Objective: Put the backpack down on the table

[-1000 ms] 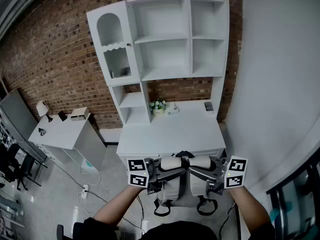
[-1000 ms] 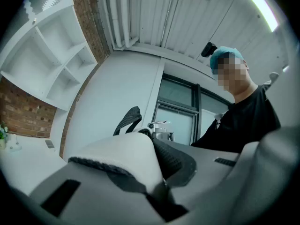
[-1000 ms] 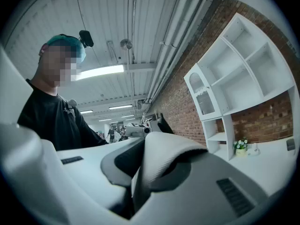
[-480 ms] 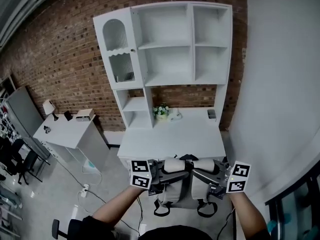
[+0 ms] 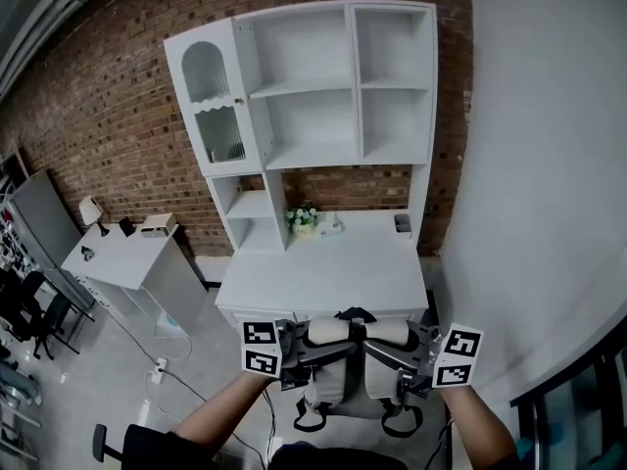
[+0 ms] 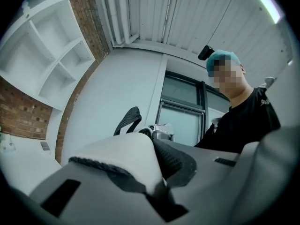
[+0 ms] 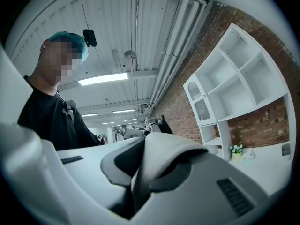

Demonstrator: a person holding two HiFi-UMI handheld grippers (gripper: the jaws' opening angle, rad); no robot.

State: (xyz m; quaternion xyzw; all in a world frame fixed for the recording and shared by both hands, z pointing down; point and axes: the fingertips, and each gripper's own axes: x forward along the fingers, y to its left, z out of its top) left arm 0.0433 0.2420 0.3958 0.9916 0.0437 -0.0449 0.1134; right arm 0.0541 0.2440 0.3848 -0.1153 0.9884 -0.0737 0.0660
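Item: left tongs [image 6: 154, 191]. Pressed onto the pale padded left shoulder strap [image 6: 119, 156], which is folded between the jaws. A black webbing loop [image 6: 127, 121] stands above.

Item: right tongs [image 7: 136, 191]. Pinching the right shoulder strap [image 7: 164, 153] the same way.

Item: backpack [image 5: 343, 385]. Grey. Hangs by both straps below the tongs at 6 o'clock in the head view, over the floor and just short of the counter's near edge. Not yet resting on anything.

Item: counter [image 5: 323, 267]. White, at 12 o'clock from the pack, near half bare. At the far side stand a flower pot [image 5: 299, 218] at 11 o'clock and a small dark object [image 5: 402, 223] at 1 o'clock. Shelves [image 5: 313, 86] rise behind.

Handling, by judgement:
- Hold both pinches firm and level so the pack does not swing.
- Raise its base clear of the edge and carry it toward 12 o'clock.
- Lower it onto the bare near half, short of the pot.
- Release only once the straps go slack.
- Risk: the dangling lower straps [image 5: 309, 419] may catch the edge
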